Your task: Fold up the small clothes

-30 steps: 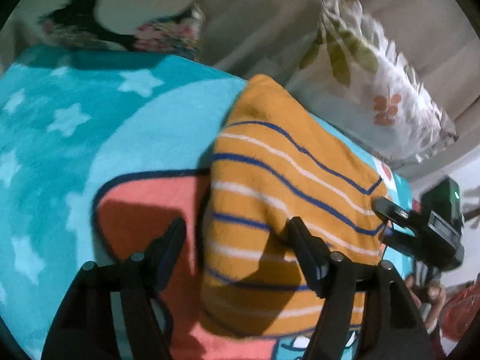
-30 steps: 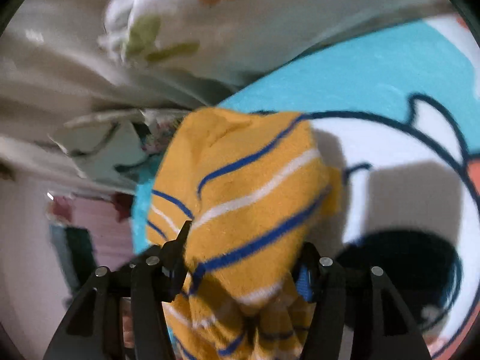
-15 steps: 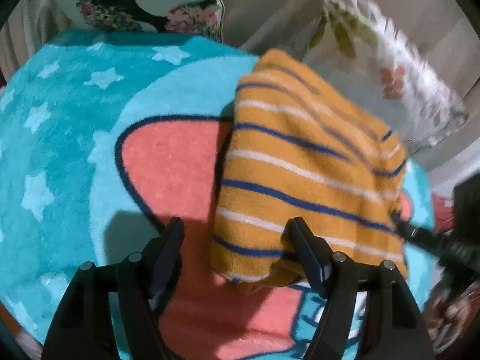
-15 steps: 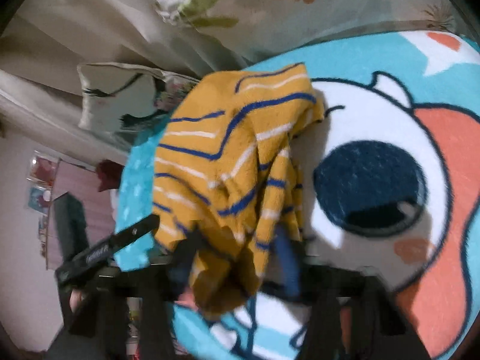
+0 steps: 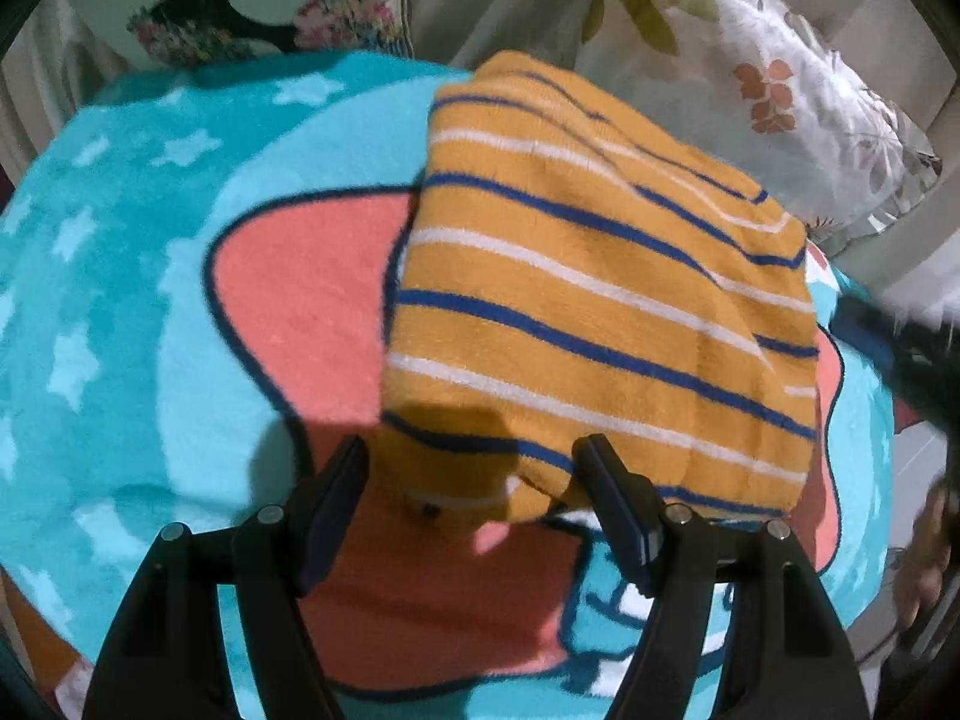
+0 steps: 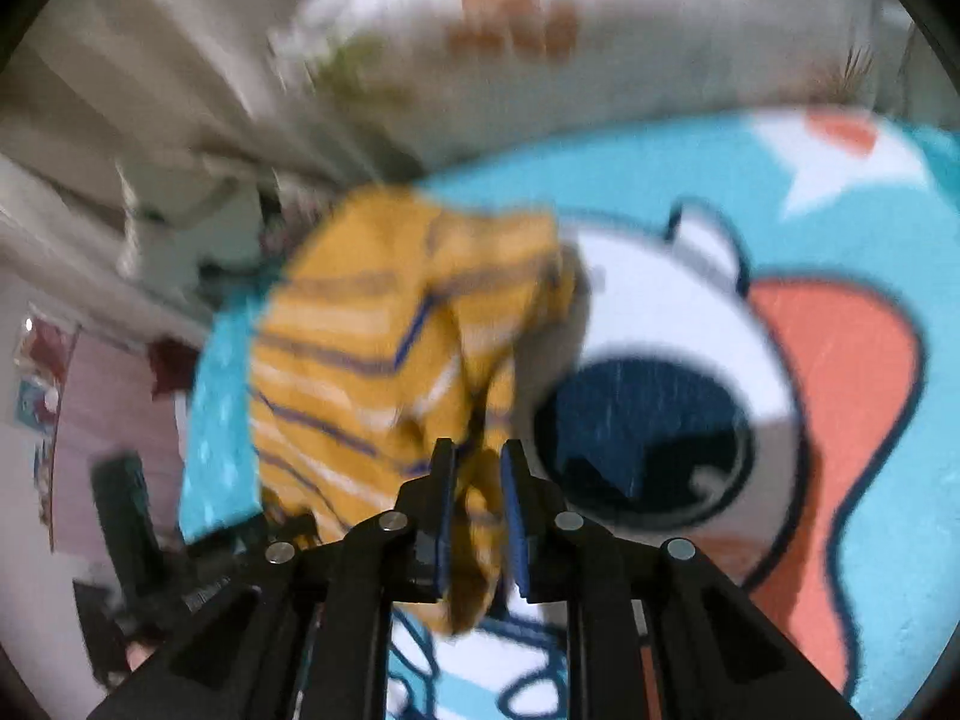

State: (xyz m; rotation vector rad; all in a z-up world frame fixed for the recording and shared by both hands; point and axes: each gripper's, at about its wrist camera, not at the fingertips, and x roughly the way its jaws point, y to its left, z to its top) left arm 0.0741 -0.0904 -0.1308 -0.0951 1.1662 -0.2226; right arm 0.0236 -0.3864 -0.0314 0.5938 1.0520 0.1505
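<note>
On the blanket (image 5: 138, 276), right tongs (image 6: 477, 468) pinch the striped garment (image 5: 594, 294); left tongs (image 5: 474, 468) gape

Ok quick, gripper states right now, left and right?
Left gripper: open, fingers spread either side of the near edge of the striped garment, holding nothing.
Right gripper: closed on a bunched part of the striped garment.

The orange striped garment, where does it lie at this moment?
In the left wrist view the orange striped garment lies folded on the cartoon blanket, right of centre, before the leaf-print pillow; the right gripper pinches its edge.
</note>
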